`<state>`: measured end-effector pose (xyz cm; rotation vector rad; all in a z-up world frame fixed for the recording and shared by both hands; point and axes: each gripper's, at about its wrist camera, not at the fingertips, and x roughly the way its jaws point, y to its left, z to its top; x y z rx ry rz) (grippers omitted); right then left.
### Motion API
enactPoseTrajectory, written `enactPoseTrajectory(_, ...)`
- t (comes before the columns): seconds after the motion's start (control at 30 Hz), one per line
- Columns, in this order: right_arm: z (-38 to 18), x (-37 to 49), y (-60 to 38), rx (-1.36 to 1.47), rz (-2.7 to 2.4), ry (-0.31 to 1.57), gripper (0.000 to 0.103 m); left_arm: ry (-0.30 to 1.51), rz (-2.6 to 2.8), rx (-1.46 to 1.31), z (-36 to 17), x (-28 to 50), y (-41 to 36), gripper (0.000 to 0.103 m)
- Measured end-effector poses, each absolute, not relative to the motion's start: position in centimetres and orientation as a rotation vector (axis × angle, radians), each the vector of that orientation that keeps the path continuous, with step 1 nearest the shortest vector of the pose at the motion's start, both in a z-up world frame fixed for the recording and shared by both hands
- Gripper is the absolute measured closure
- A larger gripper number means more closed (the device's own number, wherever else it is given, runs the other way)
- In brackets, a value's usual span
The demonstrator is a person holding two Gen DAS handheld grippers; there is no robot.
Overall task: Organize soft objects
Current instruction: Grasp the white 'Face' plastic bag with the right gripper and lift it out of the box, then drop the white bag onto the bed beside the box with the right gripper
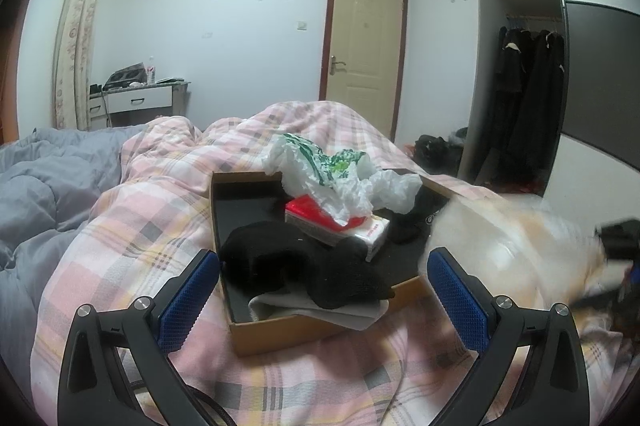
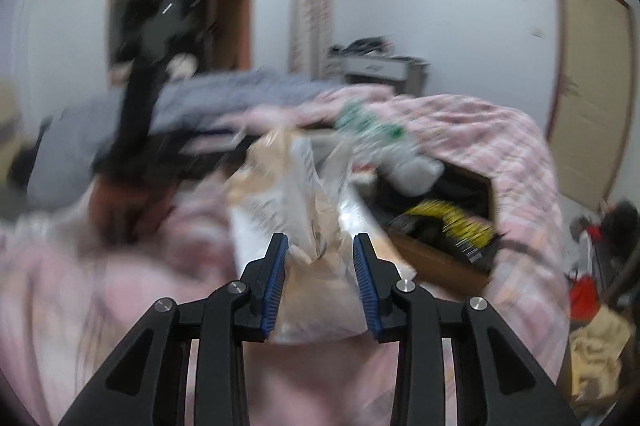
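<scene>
A cardboard box (image 1: pixel 280 330) sits on the pink plaid quilt (image 1: pixel 132 210). In it lie black soft garments (image 1: pixel 296 266), a red and white tissue pack (image 1: pixel 340 226) and a crumpled white and green plastic bag (image 1: pixel 332 170). My left gripper (image 1: pixel 320 290) is open and empty just in front of the box. My right gripper (image 2: pixel 320 266) is shut on a crinkled cream and clear plastic package (image 2: pixel 304 194), held beside the box (image 2: pixel 440 250). The package shows blurred at the right of the left wrist view (image 1: pixel 512 242).
A grey duvet (image 1: pixel 44 186) lies at the left of the bed. A desk with drawers (image 1: pixel 136 98) stands by the curtain. A closed door (image 1: pixel 364 50) and an open wardrobe with dark clothes (image 1: pixel 524 94) are at the far side. Items lie on the floor (image 2: pixel 588 290).
</scene>
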<state>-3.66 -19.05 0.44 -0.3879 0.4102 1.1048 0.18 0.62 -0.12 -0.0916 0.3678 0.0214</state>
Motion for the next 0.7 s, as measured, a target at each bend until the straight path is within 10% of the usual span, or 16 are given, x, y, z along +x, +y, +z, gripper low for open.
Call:
enactPoseTrajectory(0.2,-1.7,-5.0,-17.3,-0.584,1.07,0.399,0.071,0.368,0.022,-0.091,-0.2,0.2,0.6,0.0)
enactPoseTrajectory(0.37,-0.3,-4.9,-19.3,-0.501,1.075,0.311,0.025,0.369,0.022,-0.09,-0.2,0.2,0.6,0.0)
enactPoseTrajectory(0.7,3.5,-2.4,-22.1,-0.201,1.098,0.239,0.021,0.368,0.022,-0.09,-0.2,0.2,0.6,0.0)
